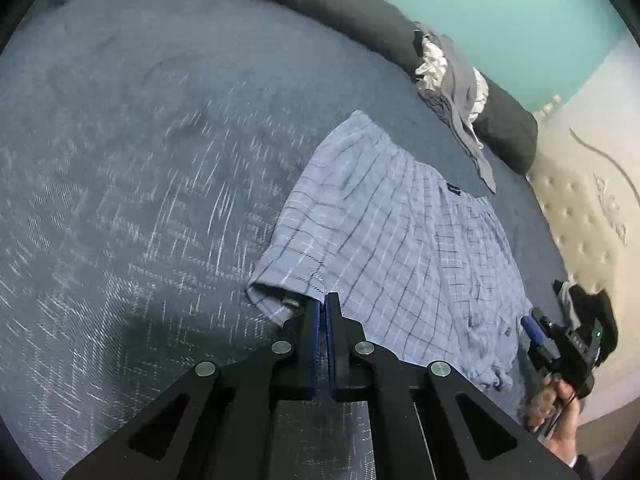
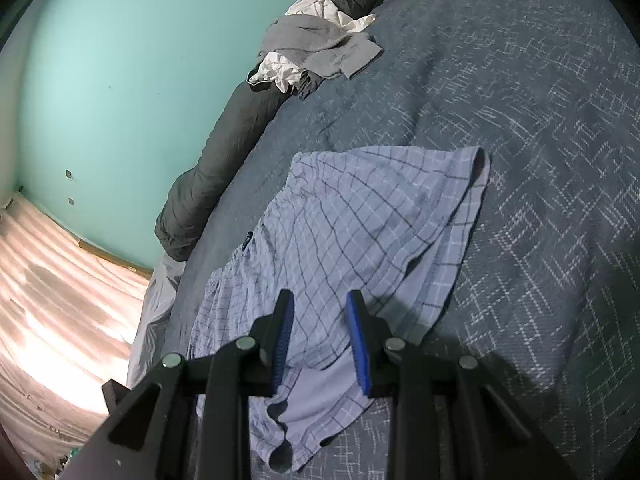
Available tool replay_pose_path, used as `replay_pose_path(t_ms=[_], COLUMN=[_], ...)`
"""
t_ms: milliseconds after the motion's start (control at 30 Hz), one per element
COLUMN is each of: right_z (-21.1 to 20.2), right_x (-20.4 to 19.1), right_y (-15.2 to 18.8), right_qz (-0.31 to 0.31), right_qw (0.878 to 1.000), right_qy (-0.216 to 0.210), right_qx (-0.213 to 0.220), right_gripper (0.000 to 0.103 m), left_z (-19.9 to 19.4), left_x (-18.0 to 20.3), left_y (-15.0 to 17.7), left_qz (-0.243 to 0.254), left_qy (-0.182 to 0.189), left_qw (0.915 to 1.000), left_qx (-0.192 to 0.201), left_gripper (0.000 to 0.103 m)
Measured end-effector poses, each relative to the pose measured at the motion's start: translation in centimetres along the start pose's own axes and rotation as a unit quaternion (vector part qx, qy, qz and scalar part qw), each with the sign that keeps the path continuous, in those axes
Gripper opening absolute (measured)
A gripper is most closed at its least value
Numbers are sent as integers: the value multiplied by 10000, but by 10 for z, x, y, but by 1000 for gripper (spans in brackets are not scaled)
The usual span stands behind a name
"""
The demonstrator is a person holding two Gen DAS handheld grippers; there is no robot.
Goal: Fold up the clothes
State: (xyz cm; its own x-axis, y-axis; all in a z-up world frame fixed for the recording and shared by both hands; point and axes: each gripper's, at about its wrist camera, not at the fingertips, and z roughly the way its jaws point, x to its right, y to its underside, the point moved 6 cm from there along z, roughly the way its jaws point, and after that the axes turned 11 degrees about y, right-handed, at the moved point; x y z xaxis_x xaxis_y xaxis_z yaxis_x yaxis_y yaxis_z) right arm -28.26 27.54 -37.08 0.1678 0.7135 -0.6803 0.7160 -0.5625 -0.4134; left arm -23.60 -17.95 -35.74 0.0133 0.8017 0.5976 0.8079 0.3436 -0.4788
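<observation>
Shorts (image 1: 384,240) hem in left tool (image 1: 323,300).

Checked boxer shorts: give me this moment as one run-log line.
left gripper: shut at leg hem | right gripper: open over checked boxer shorts | shorts: flat on blue bedspread

The right tool (image 2: 320,308), jaws apart, hovers over checked shorts (image 2: 360,232) on a blue bedspread (image 2: 540,160).
</observation>
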Motion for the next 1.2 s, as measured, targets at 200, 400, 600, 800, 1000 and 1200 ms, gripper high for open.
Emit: replay_pose_path(t_ms=[200, 400, 600, 800, 1000, 1200], right_z=[1, 0, 2, 3, 4, 3], right_x=[1, 0, 1, 2, 3, 2], right_y=[0, 0, 0, 1, 2, 3], right_qz=[0, -34, -37, -26, -17, -22], right_qw=[10000, 10000, 10000, 10000, 10000, 10000], right_qy=[17, 18, 45, 47, 52, 52], right_qx=[-12, 11, -4, -33, -62, -69], right_gripper=[27, 27, 27, 27, 27, 27], left_z=[-12, -37, -22, 2, -11, -16], left_x=[4, -2, -14, -22, -22, -29], left_y=[-2, -19, -35, -31, -37, -44], left_qz=[28, -128, -129, -348, -225, -178], left_qy=[-91, -177, -335, -20, -190, -374], left_qw=[9999, 9990, 9981, 9992, 9985, 9974], left_qx=[49, 401, 504, 205, 470, 596], left_gripper=[12, 46, 29, 10, 2, 2])
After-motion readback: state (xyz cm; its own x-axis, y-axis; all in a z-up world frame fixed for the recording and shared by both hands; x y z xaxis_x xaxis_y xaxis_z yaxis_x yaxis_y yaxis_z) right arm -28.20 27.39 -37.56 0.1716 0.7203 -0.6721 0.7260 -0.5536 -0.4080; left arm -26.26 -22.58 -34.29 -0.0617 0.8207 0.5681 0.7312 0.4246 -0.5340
